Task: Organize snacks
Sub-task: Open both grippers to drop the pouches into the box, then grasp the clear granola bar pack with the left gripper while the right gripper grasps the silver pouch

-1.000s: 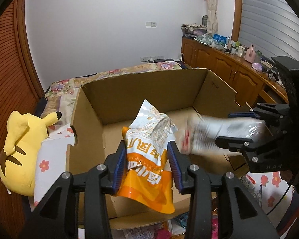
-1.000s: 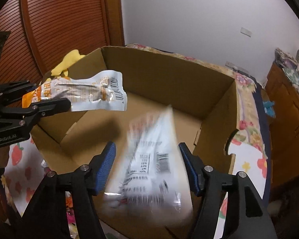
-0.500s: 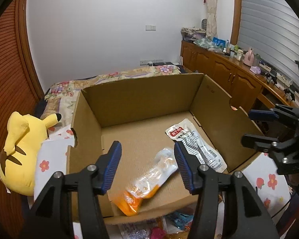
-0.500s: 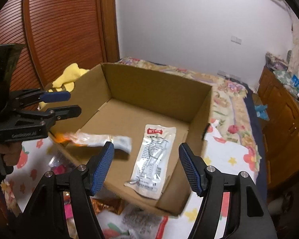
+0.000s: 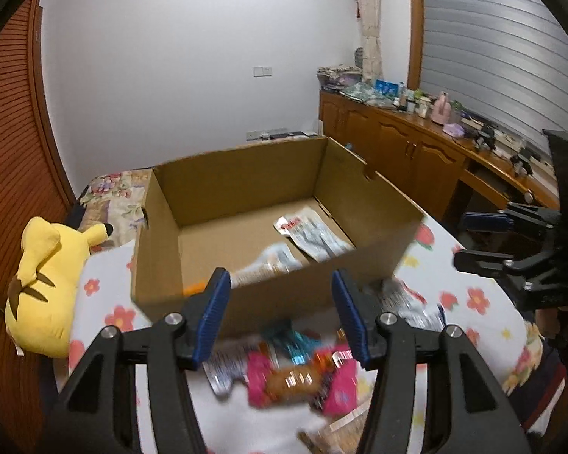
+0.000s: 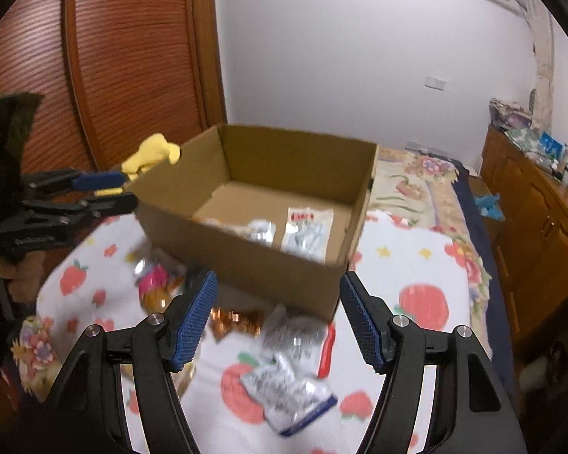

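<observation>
Nearest the cameras: both grippers stood with fingers wide apart and nothing between them. Left gripper [image 5: 280, 314] hung over the loose snack pile [image 5: 284, 370] on the flowered bedspread [image 6: 416, 249]; right gripper [image 6: 278, 316] hung over a crumpled silver packet [image 6: 287, 378] on the same cloth.

Pile, left wrist view: a pink-ended wrapper [image 5: 299, 378] with brown middle, long axis roughly left–right across the frame; a teal one [image 5: 284, 336] just behind it, touching or nearly so. Motion blur hid the print.

Silver packet, right wrist view: long axis ran from near the box front toward the lower right, blue-edged end nearest the camera. A copper foil piece [image 6: 231, 321] lay just beside it.

Handling, judged: thin film pouches, light, soft, slippery, contents possibly crushable. Best pinched at a flat sealed end or across the narrow width, with modest squeeze.

Beyond: cardboard box [image 5: 284, 295], open-topped, holding a white pouch with red label [image 6: 308, 229], long axis front to back, and a clear pouch [image 5: 269, 265] beside it, its orange end toward the left wall.

Farthest: yellow plush toy [image 5: 45, 276] left of the box.
</observation>
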